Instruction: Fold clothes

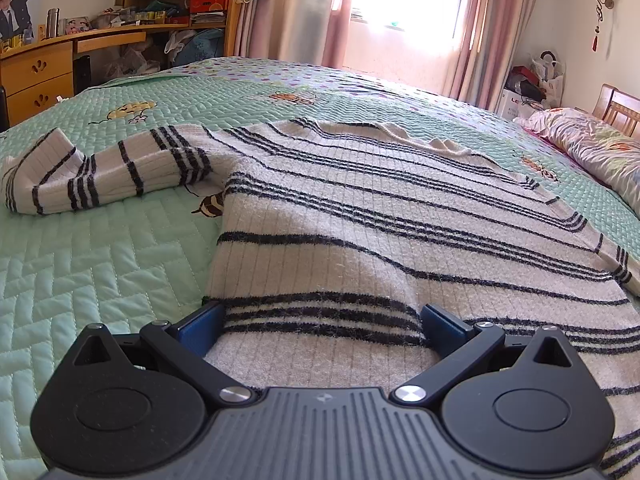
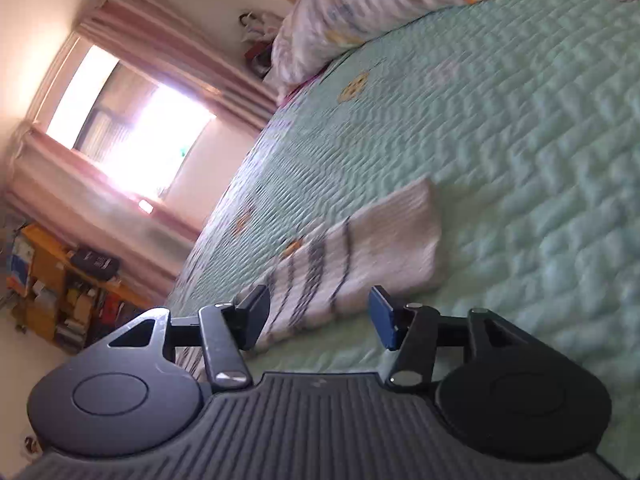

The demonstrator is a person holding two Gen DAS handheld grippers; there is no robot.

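A white knit sweater (image 1: pixel 400 220) with black stripes lies spread on the green quilted bed (image 1: pixel 80 280). Its left sleeve (image 1: pixel 100 172) is bent and rumpled toward the left. My left gripper (image 1: pixel 320 316) stands open and wide over the sweater's near hem, with the fabric lying between its blue pads. In the blurred, tilted right wrist view, the other striped sleeve (image 2: pixel 360 252) lies on the bed (image 2: pixel 520 160) with its white cuff pointing away. My right gripper (image 2: pixel 316 308) is open around that sleeve; the right pad (image 2: pixel 382 316) stands apart from the cloth.
A bundled duvet (image 1: pixel 592 140) lies along the bed's right side, seen also as the duvet (image 2: pixel 380 0) at top. A wooden desk and shelves (image 1: pixel 36 72) stand beyond the bed's left side. Pink curtains (image 1: pixel 304 8) frame a bright window behind.
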